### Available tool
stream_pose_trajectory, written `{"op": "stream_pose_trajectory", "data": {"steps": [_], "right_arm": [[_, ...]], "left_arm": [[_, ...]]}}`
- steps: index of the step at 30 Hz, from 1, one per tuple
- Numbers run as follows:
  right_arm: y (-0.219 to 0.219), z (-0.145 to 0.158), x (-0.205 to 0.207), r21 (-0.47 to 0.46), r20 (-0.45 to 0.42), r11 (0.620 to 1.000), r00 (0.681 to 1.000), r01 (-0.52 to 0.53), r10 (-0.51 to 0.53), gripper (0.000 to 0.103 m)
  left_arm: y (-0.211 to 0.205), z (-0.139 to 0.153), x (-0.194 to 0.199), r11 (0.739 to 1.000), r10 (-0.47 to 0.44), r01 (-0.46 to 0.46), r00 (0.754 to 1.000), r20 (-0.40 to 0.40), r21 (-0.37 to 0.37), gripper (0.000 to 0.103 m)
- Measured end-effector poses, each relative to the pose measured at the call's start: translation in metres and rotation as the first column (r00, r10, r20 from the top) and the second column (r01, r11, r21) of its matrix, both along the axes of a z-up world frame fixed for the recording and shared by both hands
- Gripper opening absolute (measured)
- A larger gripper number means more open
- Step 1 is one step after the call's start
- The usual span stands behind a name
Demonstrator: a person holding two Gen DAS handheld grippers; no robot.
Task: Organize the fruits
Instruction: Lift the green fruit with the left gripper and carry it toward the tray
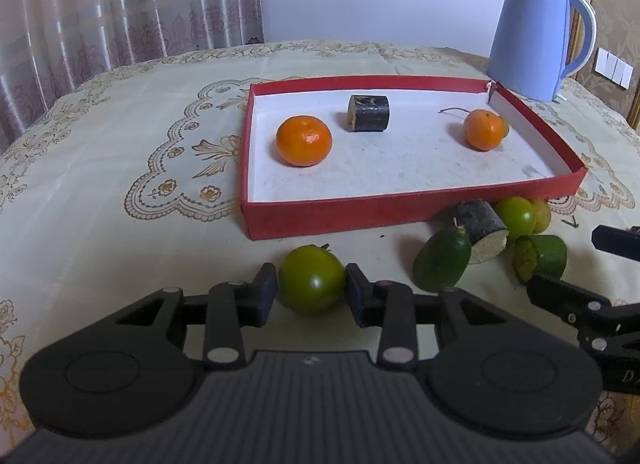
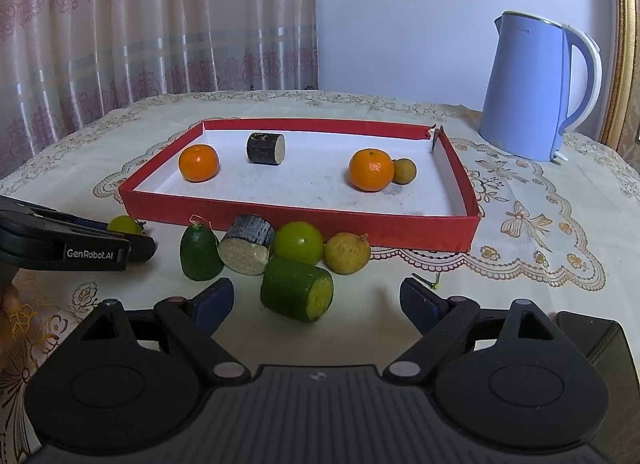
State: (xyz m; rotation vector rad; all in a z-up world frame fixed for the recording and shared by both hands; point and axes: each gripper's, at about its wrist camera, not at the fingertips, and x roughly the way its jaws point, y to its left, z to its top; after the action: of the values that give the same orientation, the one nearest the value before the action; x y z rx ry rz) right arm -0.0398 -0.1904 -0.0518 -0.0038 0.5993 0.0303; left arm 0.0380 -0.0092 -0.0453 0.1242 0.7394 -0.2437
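One green fruit (image 1: 311,283) sits on the surface just in front of the red box's (image 1: 340,216) near wall, and the left gripper (image 1: 311,290) has its fingers (image 1: 266,292) clamped on either side of it. To the right, near the same wall, lie a cluster of green fruits, a dark-skinned cut chunk (image 2: 248,244) and a yellowish round fruit (image 2: 347,253). The right gripper (image 2: 316,302) hovers there, fingers wide apart, a green cut cylinder (image 2: 296,289) between them, untouched. Inside the box: two oranges (image 1: 304,140) (image 1: 483,129), a dark chunk (image 1: 368,113), a small brownish fruit (image 2: 404,171). A blue kettle (image 1: 536,36) stands far right.
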Motion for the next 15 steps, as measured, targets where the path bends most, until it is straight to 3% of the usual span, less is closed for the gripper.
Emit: {"op": "stream_pose_trajectory", "data": {"steps": [15], "right_arm": [[0.001, 0.0, -0.001, 0.002, 0.001, 1.0, 1.0, -0.003, 0.003, 0.091]], "left_arm": [[0.009, 0.012, -0.008, 1.0, 0.009, -0.008, 0.999, 0.031, -0.028, 0.031]]}}
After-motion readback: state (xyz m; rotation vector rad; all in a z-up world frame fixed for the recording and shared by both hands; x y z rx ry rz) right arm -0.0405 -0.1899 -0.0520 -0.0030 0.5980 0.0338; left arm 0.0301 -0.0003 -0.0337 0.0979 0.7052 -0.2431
